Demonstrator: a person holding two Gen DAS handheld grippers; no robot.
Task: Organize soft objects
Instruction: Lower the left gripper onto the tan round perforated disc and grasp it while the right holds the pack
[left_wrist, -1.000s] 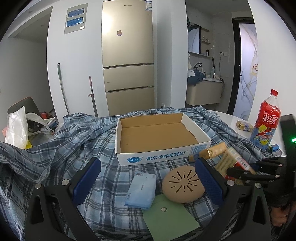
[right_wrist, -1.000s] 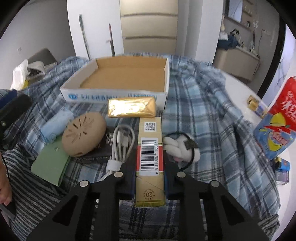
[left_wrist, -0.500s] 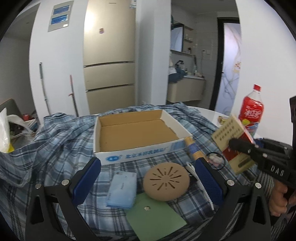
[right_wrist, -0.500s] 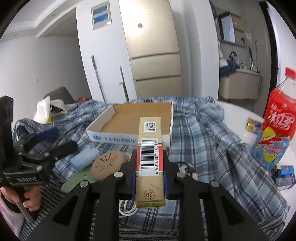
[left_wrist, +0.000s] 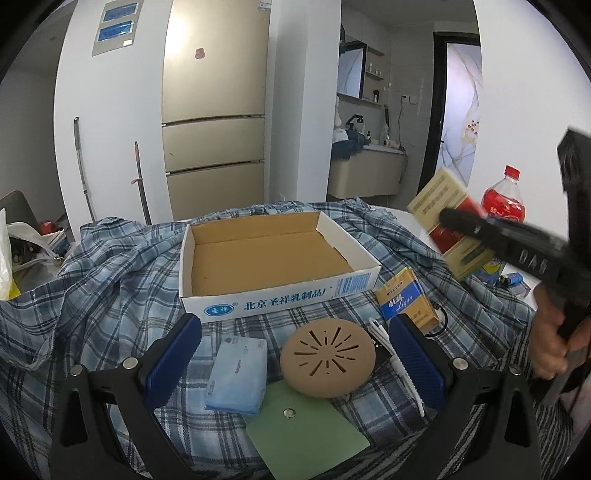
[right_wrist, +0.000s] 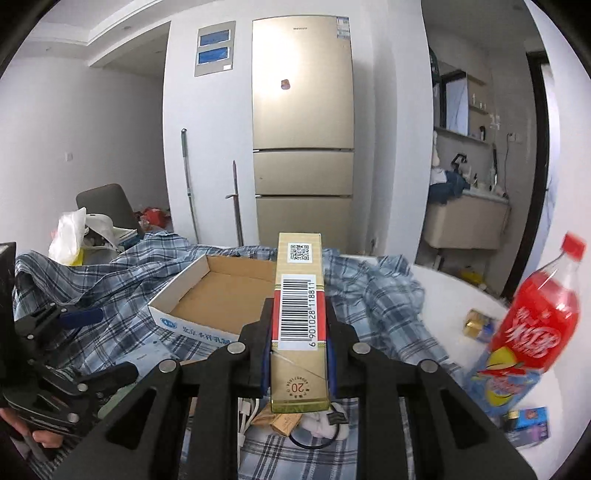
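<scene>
My right gripper (right_wrist: 298, 321) is shut on a red and gold cigarette carton (right_wrist: 299, 317) and holds it in the air to the right of the open cardboard box (right_wrist: 218, 295); the carton also shows in the left wrist view (left_wrist: 448, 225). My left gripper (left_wrist: 293, 341) is open and empty, low over a tan round disc (left_wrist: 328, 357), a blue tissue pack (left_wrist: 238, 369) and a green card (left_wrist: 303, 428). The box (left_wrist: 266, 254) is empty. A blue and gold pack (left_wrist: 404, 299) lies beside the box.
A plaid cloth (left_wrist: 92, 295) covers the table. A red drink bottle (right_wrist: 532, 325) stands at the right, with small boxes (right_wrist: 528, 424) near it. A white cable (left_wrist: 397, 362), a hair tie and a white soft item (right_wrist: 321, 424) lie under the carton. A fridge (left_wrist: 214, 110) stands behind.
My right gripper has lifted the carton off the cloth, higher and away from the table. The left gripper has stayed open over the disc and tissue pack.
</scene>
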